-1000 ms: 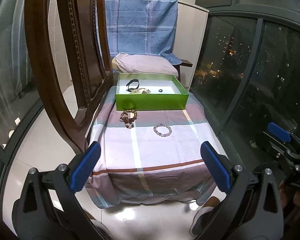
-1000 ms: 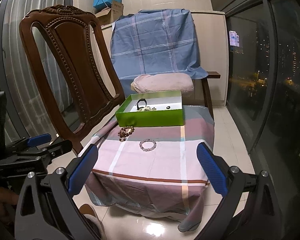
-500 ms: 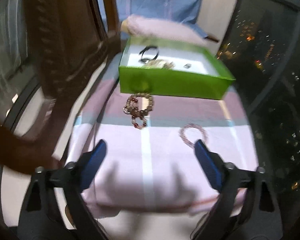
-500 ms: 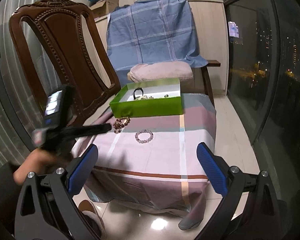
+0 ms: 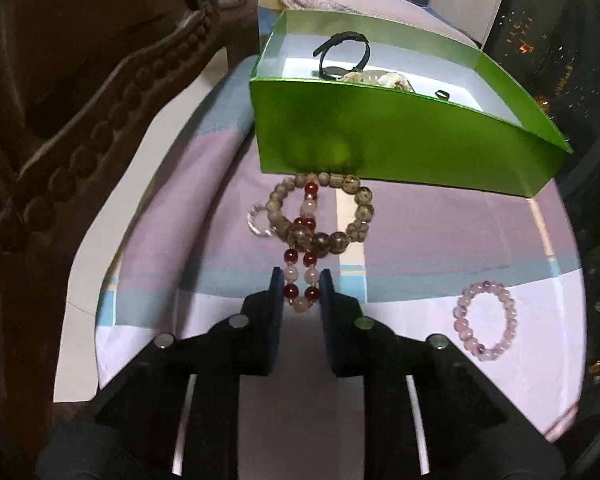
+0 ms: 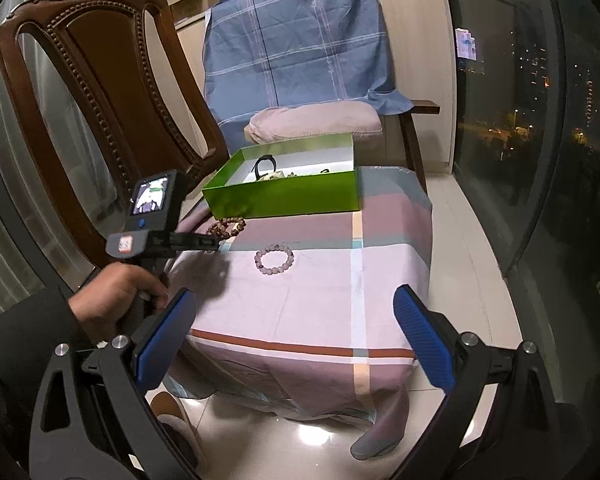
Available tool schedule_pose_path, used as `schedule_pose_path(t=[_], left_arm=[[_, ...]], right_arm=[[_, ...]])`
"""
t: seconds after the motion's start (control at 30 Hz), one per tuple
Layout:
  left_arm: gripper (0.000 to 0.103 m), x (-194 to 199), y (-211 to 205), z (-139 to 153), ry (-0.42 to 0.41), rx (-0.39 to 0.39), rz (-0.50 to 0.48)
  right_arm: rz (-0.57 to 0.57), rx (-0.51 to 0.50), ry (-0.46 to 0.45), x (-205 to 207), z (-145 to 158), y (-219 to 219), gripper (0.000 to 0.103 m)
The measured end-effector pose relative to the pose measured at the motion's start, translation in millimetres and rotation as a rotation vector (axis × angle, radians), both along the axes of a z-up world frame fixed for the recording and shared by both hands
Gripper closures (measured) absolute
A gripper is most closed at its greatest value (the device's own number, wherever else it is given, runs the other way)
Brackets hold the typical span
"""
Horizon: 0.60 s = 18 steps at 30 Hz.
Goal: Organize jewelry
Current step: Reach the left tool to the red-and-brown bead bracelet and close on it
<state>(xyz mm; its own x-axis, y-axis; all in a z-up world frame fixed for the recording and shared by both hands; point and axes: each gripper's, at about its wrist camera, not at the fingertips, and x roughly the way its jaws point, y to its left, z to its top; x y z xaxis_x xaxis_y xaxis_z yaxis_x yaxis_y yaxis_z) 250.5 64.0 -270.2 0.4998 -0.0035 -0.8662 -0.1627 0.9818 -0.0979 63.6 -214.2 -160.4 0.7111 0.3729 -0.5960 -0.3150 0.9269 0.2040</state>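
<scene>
The red-and-pink bead bracelet (image 5: 302, 276) lies on the cloth-covered bench (image 5: 420, 240), its near end pinched between the closed fingers of the left gripper (image 5: 300, 286), its far end overlapping a brown bead bracelet (image 5: 328, 212) just in front of the green box (image 5: 400, 148). A pale pink bracelet (image 5: 486, 326) lies apart to the right. The right gripper (image 6: 294, 334) hangs wide open and empty, short of the bench's near edge.
</scene>
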Motion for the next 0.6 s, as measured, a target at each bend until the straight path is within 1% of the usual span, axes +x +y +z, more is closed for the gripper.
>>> schedule_pose_path(t=[0.03,0.1,0.13,0.17,0.27,0.33,0.37,0.43,0.47,0.53,0.6], left_arm=[[0.096,-2,3,1,0.021,-0.032,-0.016],[0.096,-11,9,10,0.035,-0.072,-0.018],[0.096,-19,9,17,0.029,-0.072,-0.034],[0.096,-25,8,25,0.019,-0.073,-0.057],[0.095,-59,4,61,-0.054,-0.075,-0.129],[0.095,-82,4,80,-0.103,-0.076,-0.146],[0.095,-95,6,91,-0.138,-0.088,-0.163],[0.095,-115,8,103,-0.193,-0.112,-0.181],[0.095,-117,9,106,-0.205,-0.113,-0.181],[0.095,-130,11,111,-0.230,-0.130,-0.186],[0.095,-139,14,115,-0.250,-0.145,-0.174]], right_arm=[[0.002,-0.004,-0.002,2,0,1,0.006],[0.008,-0.023,-0.011,8,-2,7,0.006],[0.009,-0.034,-0.012,12,-3,10,0.006],[0.010,-0.045,-0.010,20,-5,14,0.006],[-0.001,-0.069,0.019,47,-17,23,0.006],[-0.012,-0.104,0.042,67,-27,31,0.008],[-0.007,-0.117,0.065,81,-35,39,0.010],[-0.006,-0.148,0.097,102,-47,51,0.021],[-0.003,-0.168,0.108,114,-54,59,0.023],[-0.003,-0.203,0.136,132,-66,70,0.034],[0.005,-0.218,0.168,150,-77,83,0.040]])
